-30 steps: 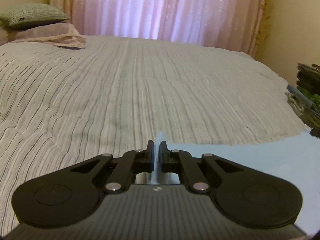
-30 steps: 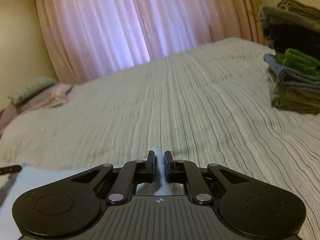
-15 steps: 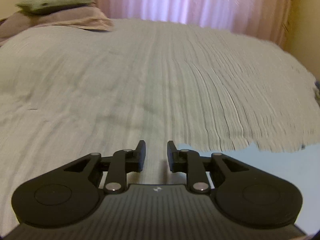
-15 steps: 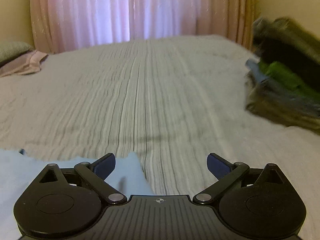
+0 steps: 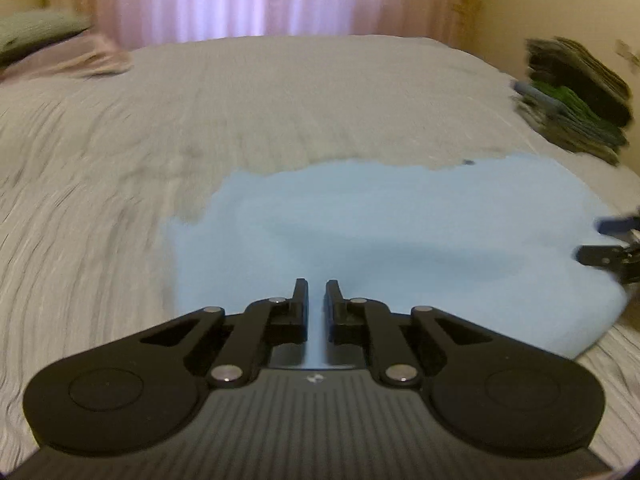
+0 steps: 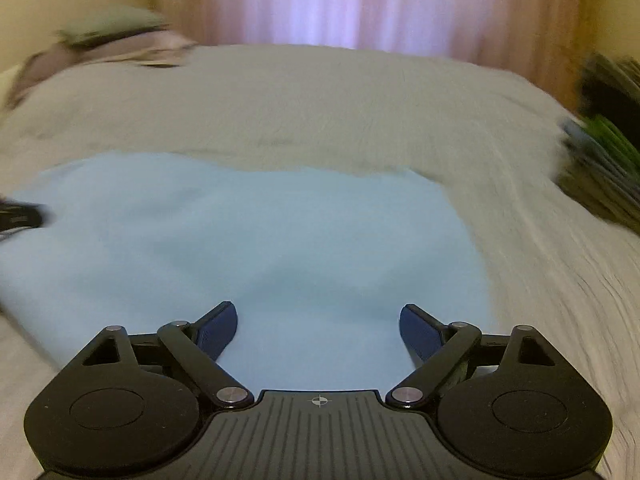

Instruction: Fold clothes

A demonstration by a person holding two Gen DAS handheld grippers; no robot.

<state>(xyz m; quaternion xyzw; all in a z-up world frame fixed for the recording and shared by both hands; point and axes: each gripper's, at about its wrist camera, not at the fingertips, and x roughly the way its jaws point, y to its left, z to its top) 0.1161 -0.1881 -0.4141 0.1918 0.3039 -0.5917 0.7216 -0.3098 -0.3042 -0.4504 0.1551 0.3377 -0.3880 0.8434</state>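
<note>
L tool (image 5: 317, 300) nrly closed, narrow gap, cloth betw tips? can't tell | R tool (image 6: 319, 330) wide open, empty | blue garment (image 6: 256, 240) flat on bed (image 6: 320, 100), just ahead of both, long axis L-R | R nearer right edge

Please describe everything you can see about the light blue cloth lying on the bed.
The light blue cloth is a plain, soft-looking fabric with no visible print, spread nearly flat on the striped grey bedspread. Its far edge is slightly wavy, and shallow folds shade its middle. The left gripper hovers over its near part, jaws nearly closed with a narrow gap. The right gripper is over its near edge, jaws wide open. Neither visibly grips it.
</note>
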